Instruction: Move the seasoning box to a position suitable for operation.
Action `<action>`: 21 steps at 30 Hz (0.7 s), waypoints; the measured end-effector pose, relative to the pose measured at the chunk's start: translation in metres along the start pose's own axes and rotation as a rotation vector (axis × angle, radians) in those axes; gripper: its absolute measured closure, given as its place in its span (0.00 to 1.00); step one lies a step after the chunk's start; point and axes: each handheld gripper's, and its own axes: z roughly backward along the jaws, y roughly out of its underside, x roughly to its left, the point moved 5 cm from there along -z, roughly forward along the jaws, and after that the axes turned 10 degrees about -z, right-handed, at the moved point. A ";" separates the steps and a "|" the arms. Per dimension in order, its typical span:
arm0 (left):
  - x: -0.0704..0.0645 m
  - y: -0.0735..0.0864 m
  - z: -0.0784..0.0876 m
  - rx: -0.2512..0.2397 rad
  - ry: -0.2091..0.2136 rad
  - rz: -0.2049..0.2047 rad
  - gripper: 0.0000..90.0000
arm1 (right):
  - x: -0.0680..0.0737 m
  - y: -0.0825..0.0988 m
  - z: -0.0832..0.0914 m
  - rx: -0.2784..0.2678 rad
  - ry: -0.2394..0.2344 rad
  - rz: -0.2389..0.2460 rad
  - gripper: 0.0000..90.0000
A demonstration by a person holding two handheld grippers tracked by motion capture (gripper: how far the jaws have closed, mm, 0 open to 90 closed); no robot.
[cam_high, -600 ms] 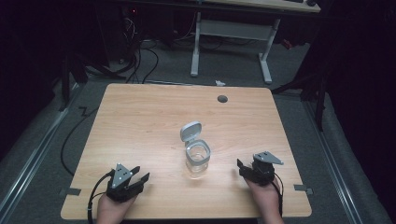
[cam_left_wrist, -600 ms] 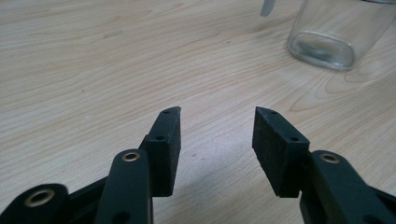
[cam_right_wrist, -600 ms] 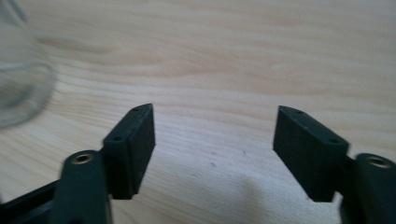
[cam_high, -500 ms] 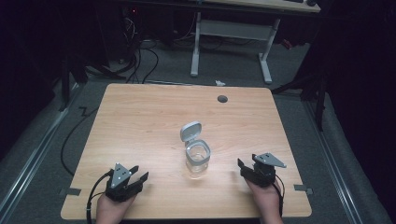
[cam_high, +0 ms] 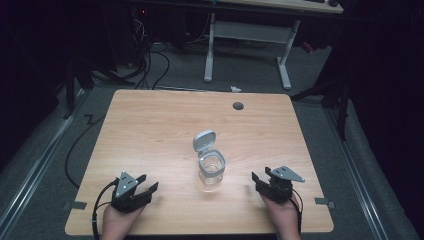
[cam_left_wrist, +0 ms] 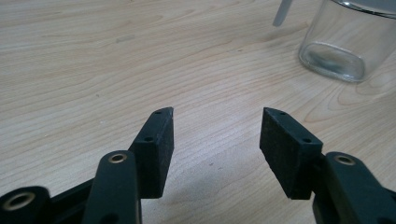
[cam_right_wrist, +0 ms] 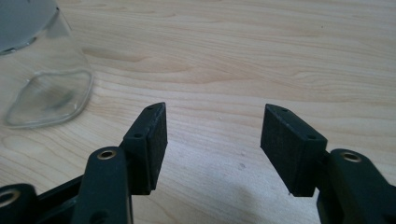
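A clear glass jar [cam_high: 211,171] with a grey flip lid [cam_high: 204,140] standing open sits upright near the middle of the wooden table [cam_high: 165,130]. My left gripper [cam_high: 146,185] rests at the front left of the table, open, with bare wood between its jaws. In the left gripper view [cam_left_wrist: 215,130] the jar [cam_left_wrist: 343,44] stands ahead to the upper right. My right gripper [cam_high: 261,178] rests at the front right, open and holding nothing. In the right gripper view [cam_right_wrist: 212,127] the jar's base [cam_right_wrist: 44,88] is at the upper left.
A round cable hole [cam_high: 238,105] sits near the table's far edge. Behind the table stand a white desk frame [cam_high: 247,35] and floor cables [cam_high: 150,55]. A person's hands [cam_high: 117,222] hold the grippers at the front edge.
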 end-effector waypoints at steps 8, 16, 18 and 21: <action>0.000 -0.001 0.003 -0.003 0.004 0.009 0.46 | 0.022 -0.010 -0.005 -0.007 -0.048 0.069 0.62; -0.002 0.000 0.002 -0.001 0.011 -0.001 0.44 | 0.043 -0.010 -0.018 0.014 -0.128 0.075 0.80; -0.003 0.000 0.002 -0.001 0.012 -0.003 0.43 | 0.048 -0.011 -0.020 0.019 -0.143 0.078 0.84; -0.006 0.000 0.002 -0.003 0.017 -0.001 0.41 | 0.052 -0.012 -0.024 0.030 -0.154 0.091 0.87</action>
